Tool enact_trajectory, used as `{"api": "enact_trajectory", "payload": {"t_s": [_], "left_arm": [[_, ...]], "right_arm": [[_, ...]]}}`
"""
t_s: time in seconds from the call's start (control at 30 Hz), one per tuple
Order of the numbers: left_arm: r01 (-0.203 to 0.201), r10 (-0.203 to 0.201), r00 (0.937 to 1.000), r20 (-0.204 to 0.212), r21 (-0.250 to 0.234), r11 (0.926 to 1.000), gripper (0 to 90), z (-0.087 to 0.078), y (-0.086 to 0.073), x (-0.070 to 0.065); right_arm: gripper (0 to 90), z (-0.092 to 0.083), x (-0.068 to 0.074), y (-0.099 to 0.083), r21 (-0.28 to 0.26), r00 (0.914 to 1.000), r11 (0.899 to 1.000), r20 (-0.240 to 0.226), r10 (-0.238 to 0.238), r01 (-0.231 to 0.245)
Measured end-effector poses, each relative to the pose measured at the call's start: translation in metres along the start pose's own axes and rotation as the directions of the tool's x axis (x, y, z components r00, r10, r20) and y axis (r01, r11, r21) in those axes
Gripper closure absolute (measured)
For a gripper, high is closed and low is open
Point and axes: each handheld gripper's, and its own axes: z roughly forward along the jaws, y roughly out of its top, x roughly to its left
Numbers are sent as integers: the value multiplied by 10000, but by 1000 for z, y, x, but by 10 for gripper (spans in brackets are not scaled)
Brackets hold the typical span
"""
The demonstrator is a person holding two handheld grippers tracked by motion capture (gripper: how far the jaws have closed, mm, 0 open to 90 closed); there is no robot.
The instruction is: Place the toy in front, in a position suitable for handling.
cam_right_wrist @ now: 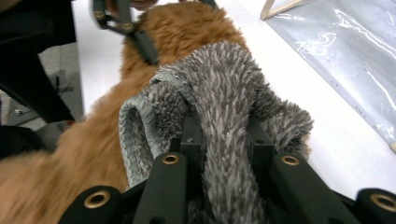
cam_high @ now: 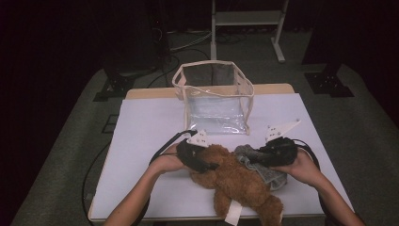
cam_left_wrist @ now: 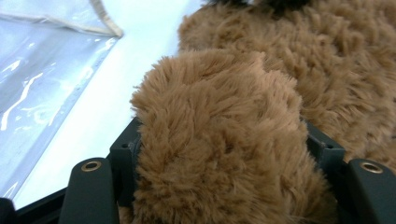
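Note:
A brown plush teddy bear (cam_high: 237,183) lies on the white table (cam_high: 146,132) near its front edge. My left gripper (cam_high: 203,165) is shut on a rounded furry part of the bear (cam_left_wrist: 224,135) at its upper left end; the fur bulges between the two jaws of that gripper (cam_left_wrist: 224,154). A grey fuzzy garment (cam_high: 275,178) with a ribbed hem lies against the bear's right side. My right gripper (cam_high: 258,157) is shut on a fold of this grey cloth (cam_right_wrist: 224,79), pinched tight between its jaws (cam_right_wrist: 224,135). The left gripper (cam_right_wrist: 126,23) shows beyond the bear's fur (cam_right_wrist: 182,28).
A clear plastic bag (cam_high: 214,96) with cream edging stands open at the table's middle back, just beyond both grippers; its wall (cam_left_wrist: 42,70) (cam_right_wrist: 345,46) lies close by. A white tag (cam_high: 234,214) hangs from the bear at the front edge. Dark floor surrounds the table.

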Motion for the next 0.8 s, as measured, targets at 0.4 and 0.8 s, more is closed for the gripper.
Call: {"api": "enact_trajectory", "payload": {"t_s": [0.4,0.8], "left_arm": [[308,-310,9983,-493,-46,9995,327,-2,-1,5],[143,-136,9976,-686,88,9999,289,-18,-4,3]], "right_arm": [[739,-37,20,-57,-415,9969,9973,-512,589,-611],[743,1,34,-61,-673,9876,9964,1450,609,-516]]}}
